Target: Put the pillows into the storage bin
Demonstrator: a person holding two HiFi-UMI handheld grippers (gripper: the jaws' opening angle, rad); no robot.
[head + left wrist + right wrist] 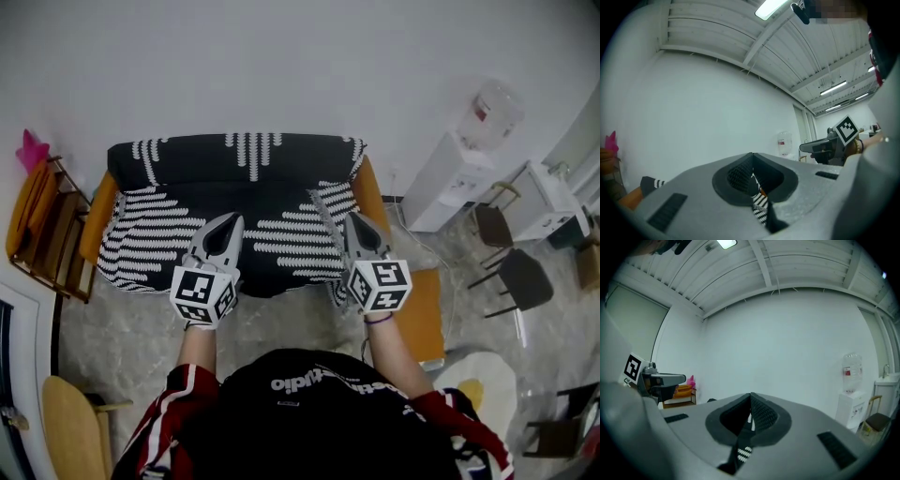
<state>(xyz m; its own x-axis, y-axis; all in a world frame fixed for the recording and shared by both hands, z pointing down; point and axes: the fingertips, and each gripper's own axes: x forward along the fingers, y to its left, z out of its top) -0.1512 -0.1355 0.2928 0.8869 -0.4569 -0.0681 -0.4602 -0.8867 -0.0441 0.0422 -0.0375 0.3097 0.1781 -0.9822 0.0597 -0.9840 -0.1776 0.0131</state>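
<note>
A black pillow with white zigzag stripes (pixel 272 239) lies in front of me across an orange-sided piece (pixel 97 217); whether that is the bin or a seat I cannot tell. A second pillow of the same pattern (pixel 234 155) stands behind it. My left gripper (pixel 228 221) is shut on the front pillow's near left part; striped fabric (pixel 759 204) shows between its closed jaws. My right gripper (pixel 350 221) is shut on the pillow's right edge, with a strip of striped cloth (pixel 744 452) pinched between its jaws. Both grippers point level towards the white wall.
A wooden rack (pixel 42 239) with orange cloth and a pink item stands at the left. At the right are a water dispenser (pixel 461 169), a white counter and dark chairs (pixel 521 277). A yellow chair (pixel 67 424) stands near left. Grey tiled floor lies below.
</note>
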